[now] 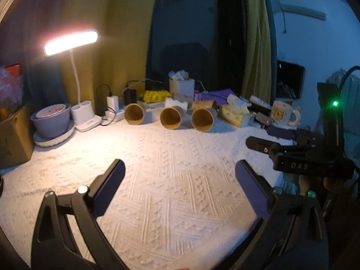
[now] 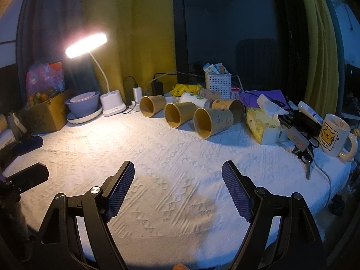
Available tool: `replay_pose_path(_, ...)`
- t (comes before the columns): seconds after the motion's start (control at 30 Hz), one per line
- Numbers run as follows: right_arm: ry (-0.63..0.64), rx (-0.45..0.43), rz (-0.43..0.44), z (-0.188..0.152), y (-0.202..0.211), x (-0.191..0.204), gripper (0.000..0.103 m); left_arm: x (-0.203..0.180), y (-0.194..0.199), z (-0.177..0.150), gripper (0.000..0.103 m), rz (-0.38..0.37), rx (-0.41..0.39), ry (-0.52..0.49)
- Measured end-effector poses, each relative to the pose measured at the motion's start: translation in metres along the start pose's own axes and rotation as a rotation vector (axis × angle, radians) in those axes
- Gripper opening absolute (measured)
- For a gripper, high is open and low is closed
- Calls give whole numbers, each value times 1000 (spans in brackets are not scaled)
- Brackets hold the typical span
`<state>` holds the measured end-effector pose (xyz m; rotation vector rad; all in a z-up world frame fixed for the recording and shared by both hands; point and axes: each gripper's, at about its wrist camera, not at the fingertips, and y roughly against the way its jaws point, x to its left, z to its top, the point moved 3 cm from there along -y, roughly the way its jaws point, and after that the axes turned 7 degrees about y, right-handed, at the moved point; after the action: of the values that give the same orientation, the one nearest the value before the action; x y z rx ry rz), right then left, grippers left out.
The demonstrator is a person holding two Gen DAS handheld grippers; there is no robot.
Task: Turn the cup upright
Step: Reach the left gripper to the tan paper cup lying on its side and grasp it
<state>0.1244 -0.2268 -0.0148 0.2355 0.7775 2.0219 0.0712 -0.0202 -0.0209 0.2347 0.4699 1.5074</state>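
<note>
Three brown paper cups lie on their sides in a row at the back of the white cloth, mouths toward me: the left cup (image 1: pixel 134 114) (image 2: pixel 151 106), the middle cup (image 1: pixel 171 117) (image 2: pixel 179 114) and the right cup (image 1: pixel 203 119) (image 2: pixel 212 122). My left gripper (image 1: pixel 180 171) is open and empty, well short of the cups. My right gripper (image 2: pixel 177 172) is open and empty, also short of them. The right gripper's body shows at the right of the left wrist view (image 1: pixel 299 155).
A lit desk lamp (image 2: pixel 86 45) stands at the back left beside a bowl on a plate (image 2: pixel 83 106) and a cardboard box (image 2: pixel 45 112). A white basket (image 2: pixel 217 84), a tissue pack (image 2: pixel 262 123), a mug (image 2: pixel 335 136) and keys (image 2: pixel 307 157) crowd the back right.
</note>
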Motion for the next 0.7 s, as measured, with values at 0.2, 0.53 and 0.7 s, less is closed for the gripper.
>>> replay_pose_path(0.2,-6,-9,-48,6,-26,-30,83,-13,-51,24,99,-26,91,-113)
replay_pose_path(0.53,11,-4,-146,21,-77,-88,83,-58,-163,63,99,-132,210,-310)
replay_pose_path(0.7,19,-12,-230,31,-96,-116,83,-71,-214,82,99,-170,238,-382)
